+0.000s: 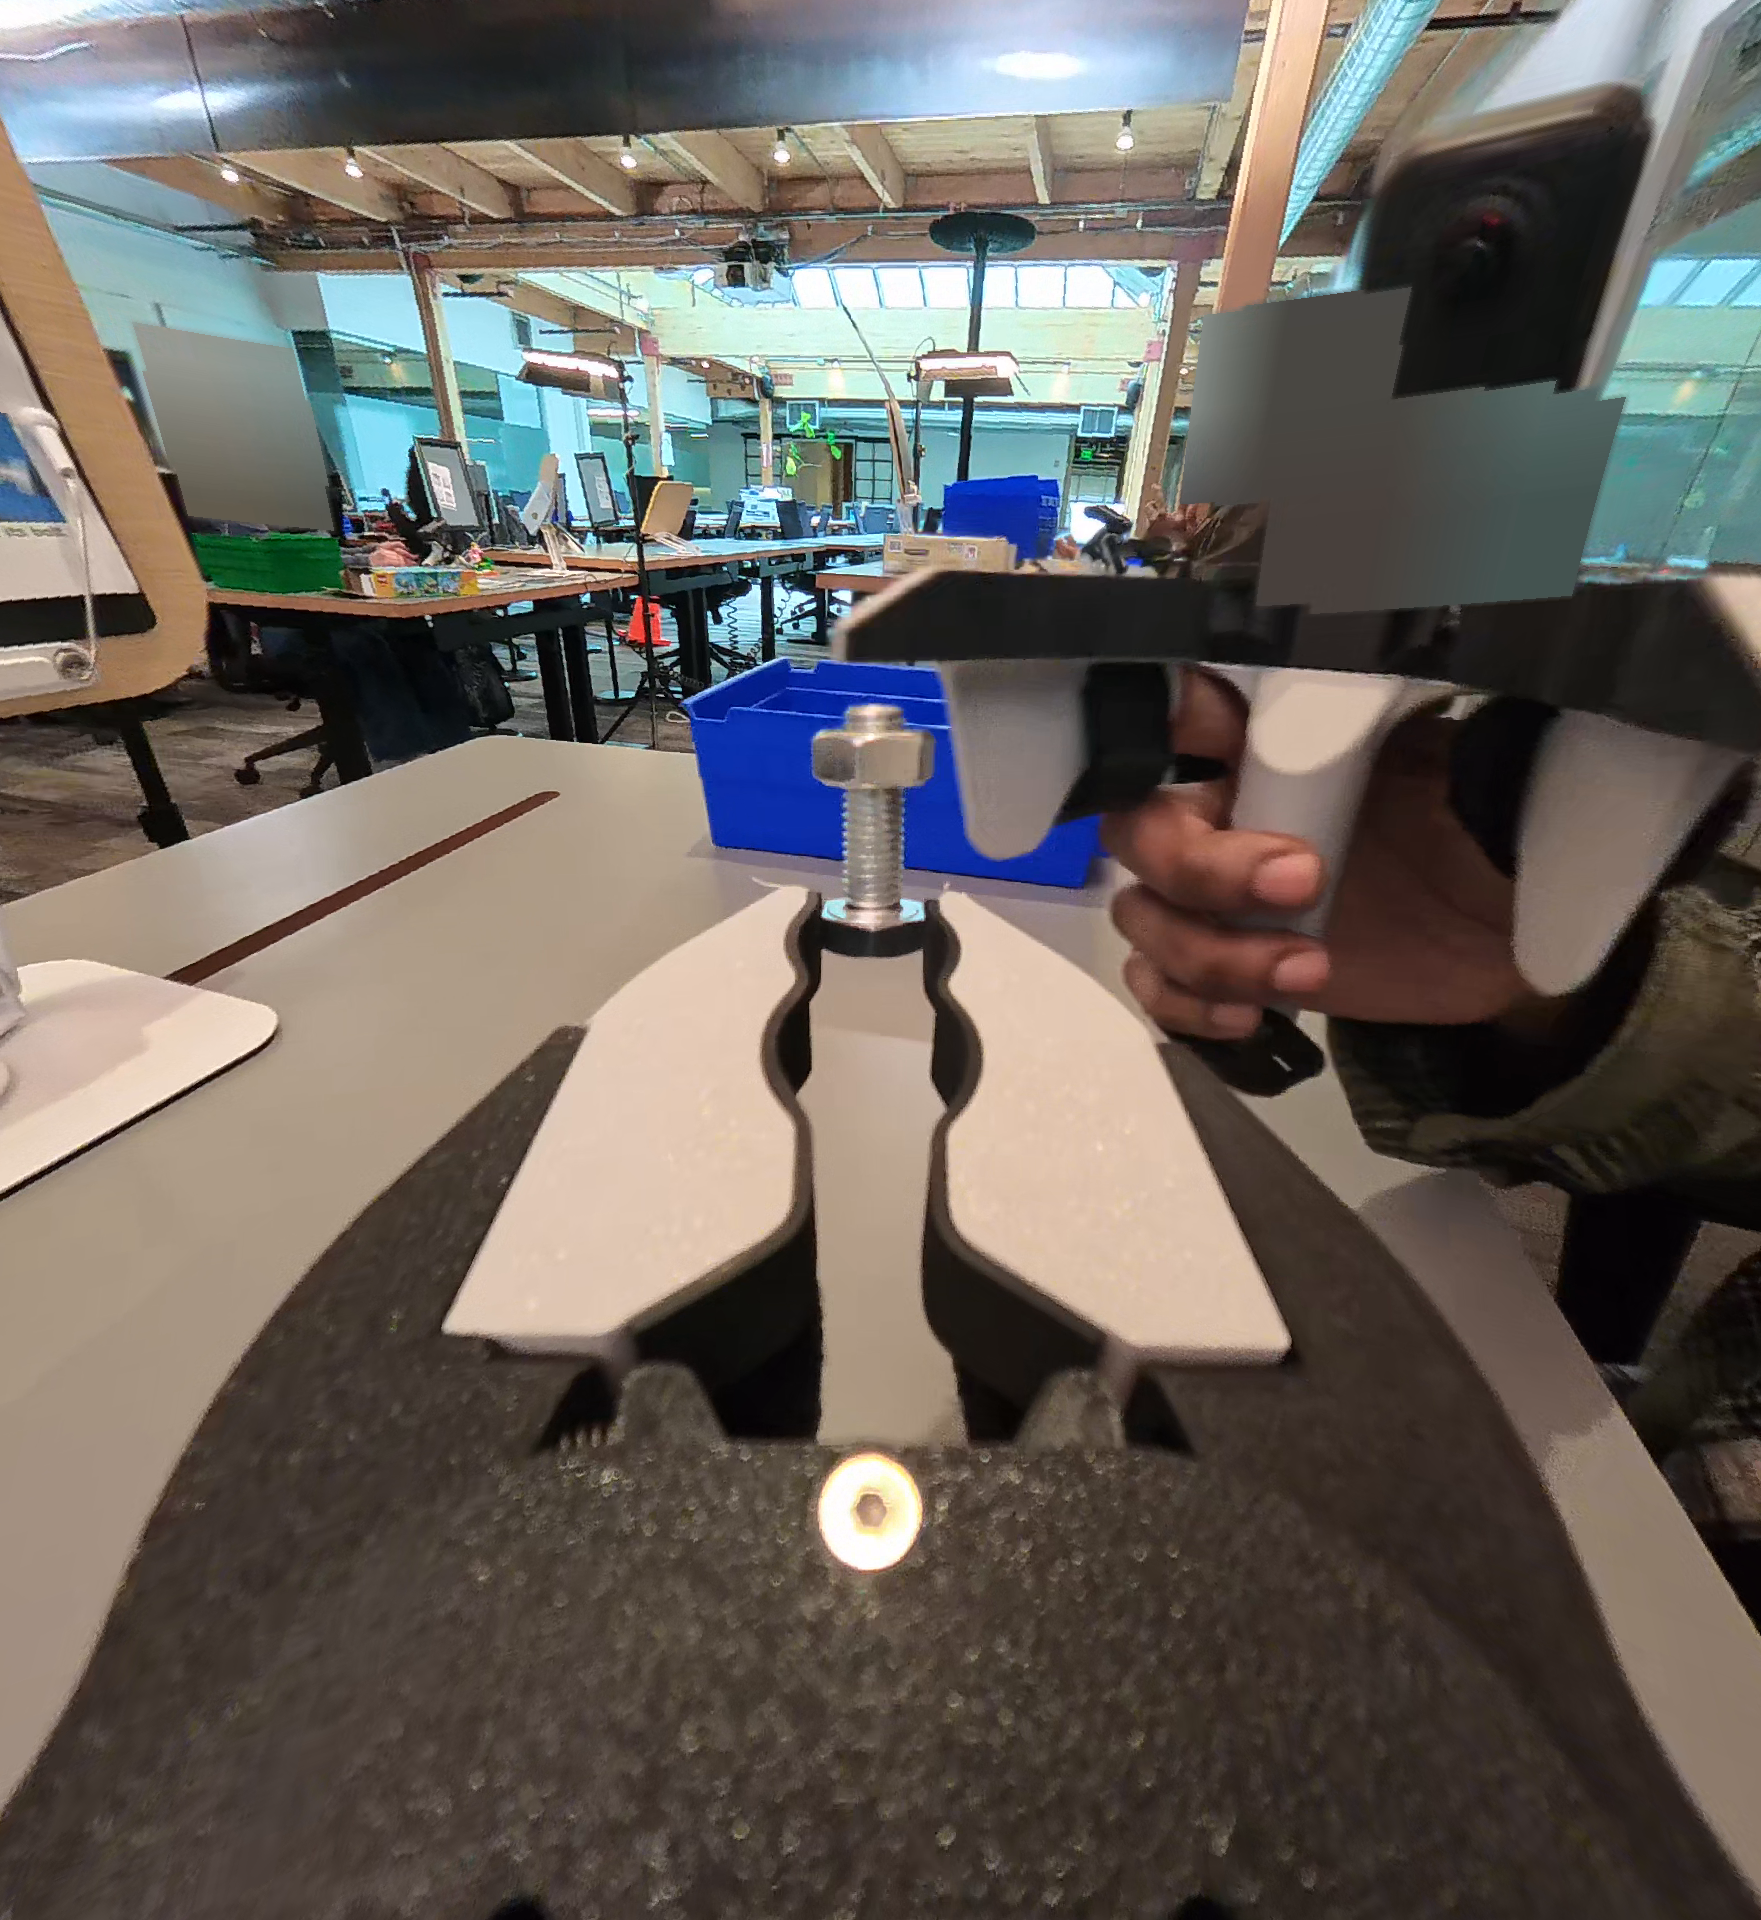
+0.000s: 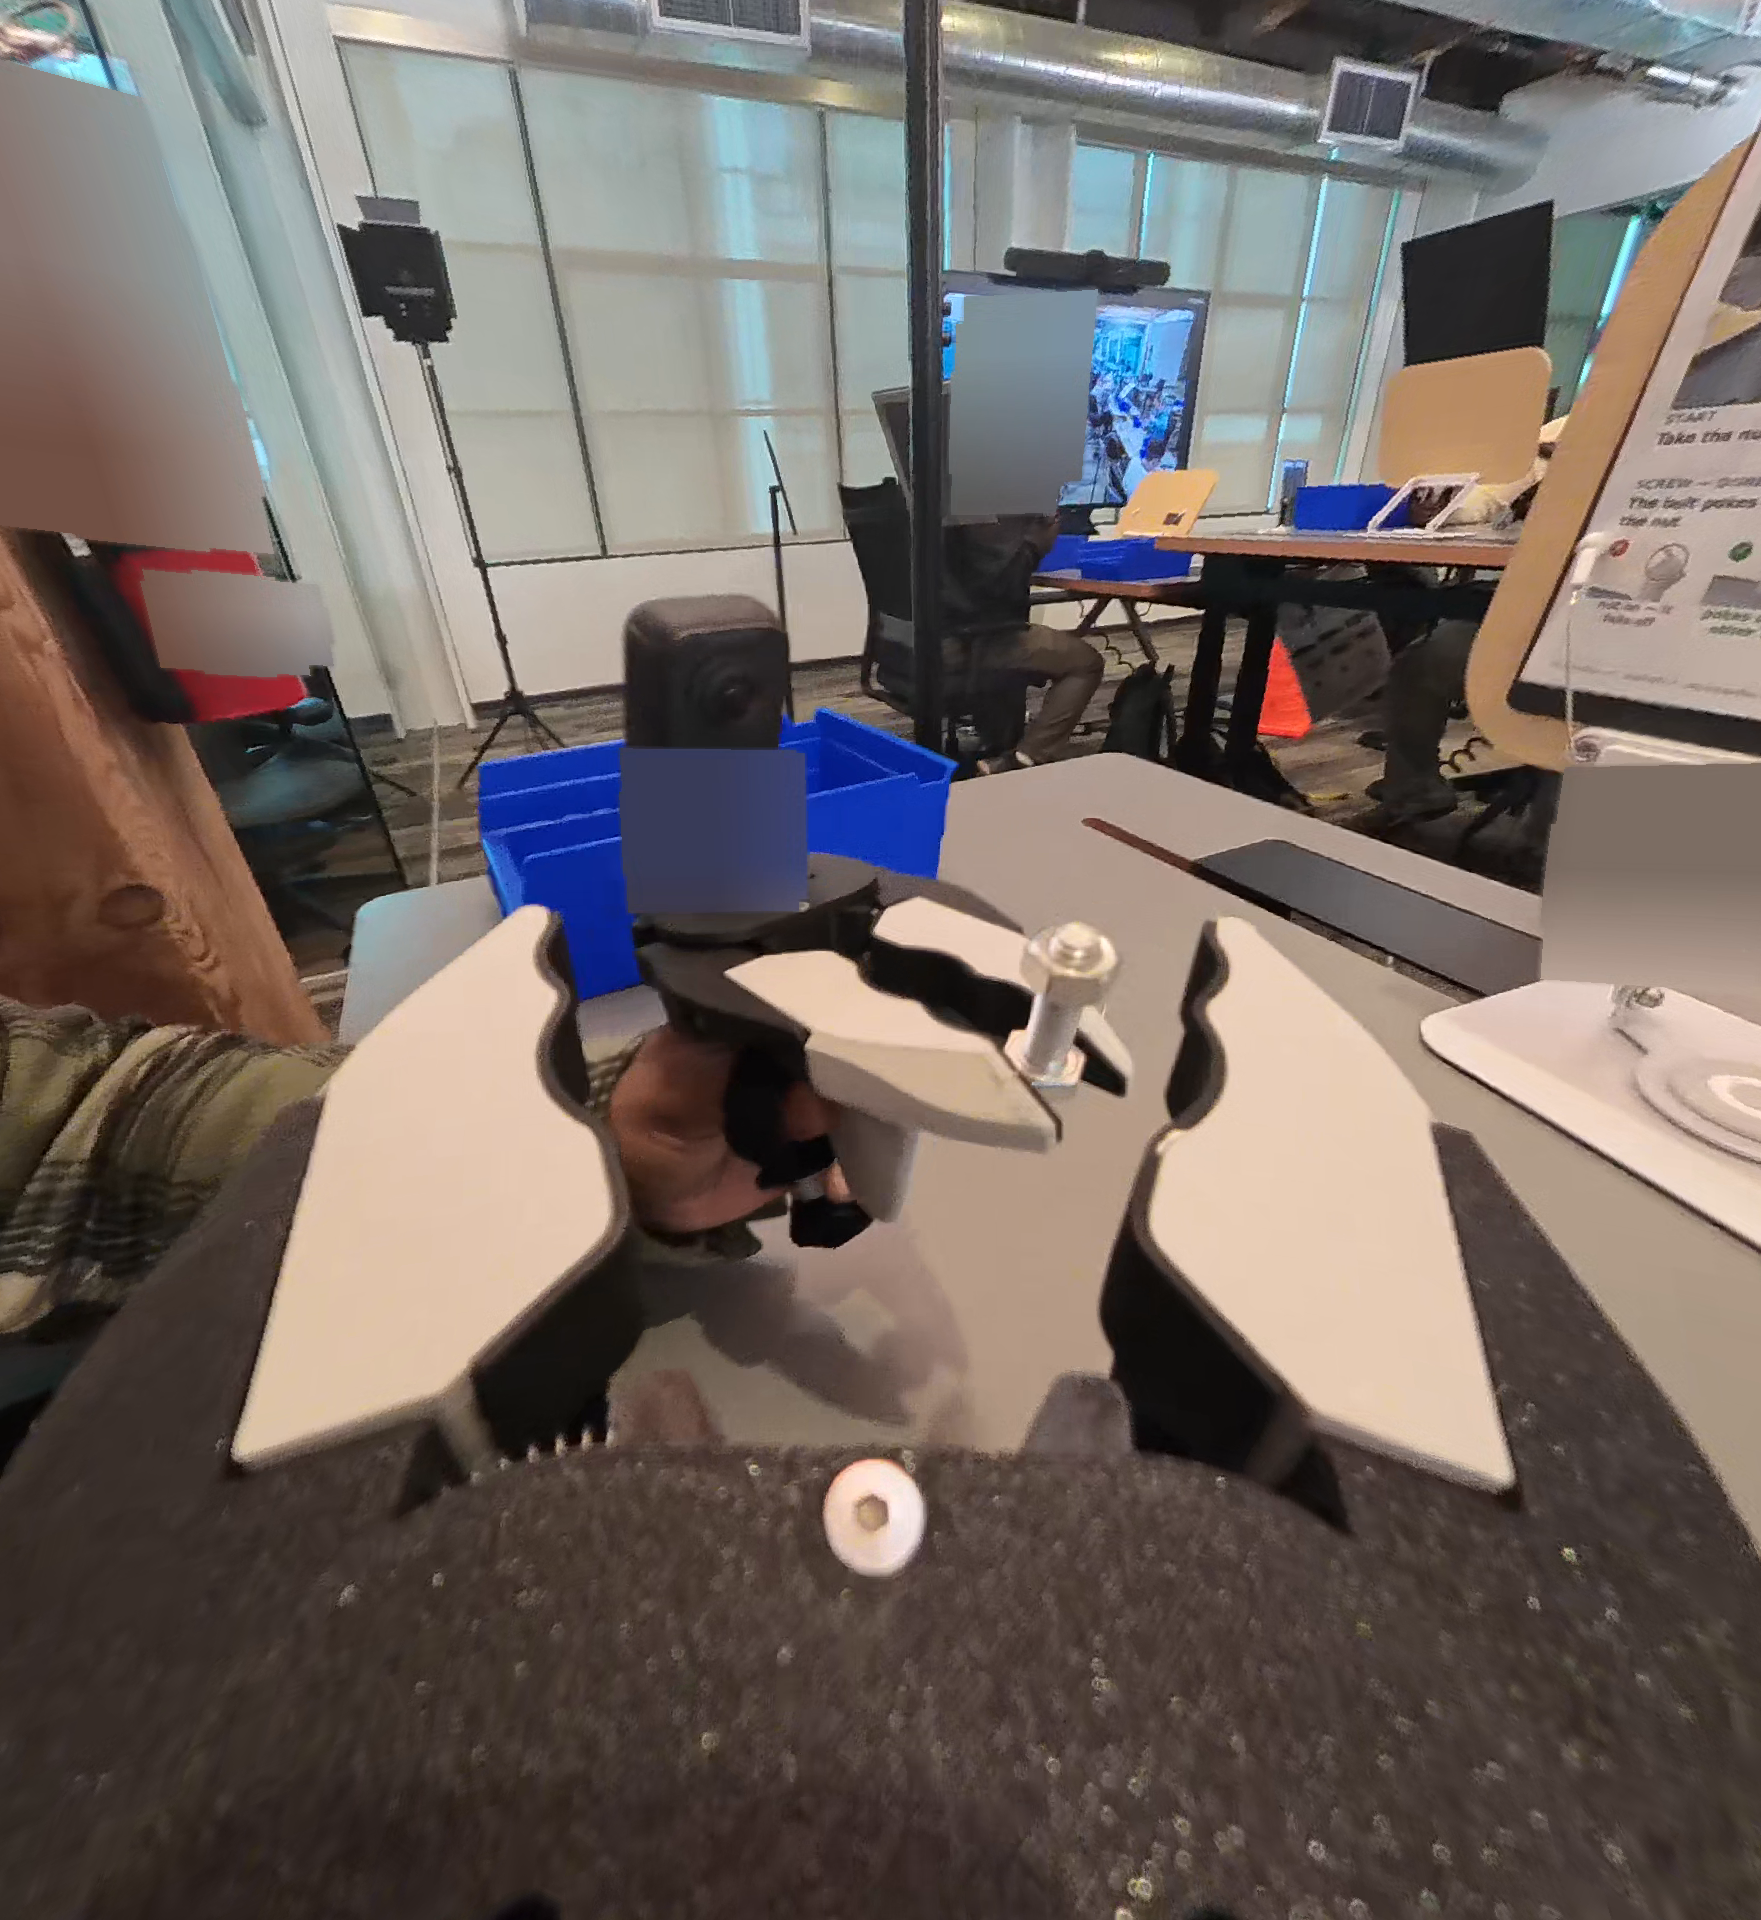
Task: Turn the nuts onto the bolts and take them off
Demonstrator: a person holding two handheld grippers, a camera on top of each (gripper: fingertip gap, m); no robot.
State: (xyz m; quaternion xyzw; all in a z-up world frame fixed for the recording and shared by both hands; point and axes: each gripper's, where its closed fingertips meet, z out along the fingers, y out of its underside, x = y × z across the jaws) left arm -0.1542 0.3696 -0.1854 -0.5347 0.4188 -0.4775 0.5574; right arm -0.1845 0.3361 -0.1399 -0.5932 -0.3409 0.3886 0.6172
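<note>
A silver bolt (image 1: 871, 842) stands upright, thread up, with a hex nut (image 1: 873, 753) near its top end. My left gripper (image 1: 871, 916) is shut on the bolt's head and holds it just above the grey table (image 1: 440, 987). My right gripper (image 1: 1286, 909) is open and empty, to the right of the nut and level with it, fingers pointing down. In the right wrist view my right gripper (image 2: 876, 1039) is wide open. The left gripper (image 2: 1063, 1081), the bolt (image 2: 1047, 1023) and the nut (image 2: 1068, 961) lie ahead between its fingers, apart from them.
A blue bin (image 1: 782, 769) sits at the table's far edge, just behind the bolt; it also shows in the right wrist view (image 2: 855, 779). A tablet stand with a white base (image 1: 76, 1060) (image 2: 1634, 1091) holds an instruction sheet. A flat black device (image 2: 1375, 904) lies nearby. Spacing between my two grippers at the tips: around 6 centimeters.
</note>
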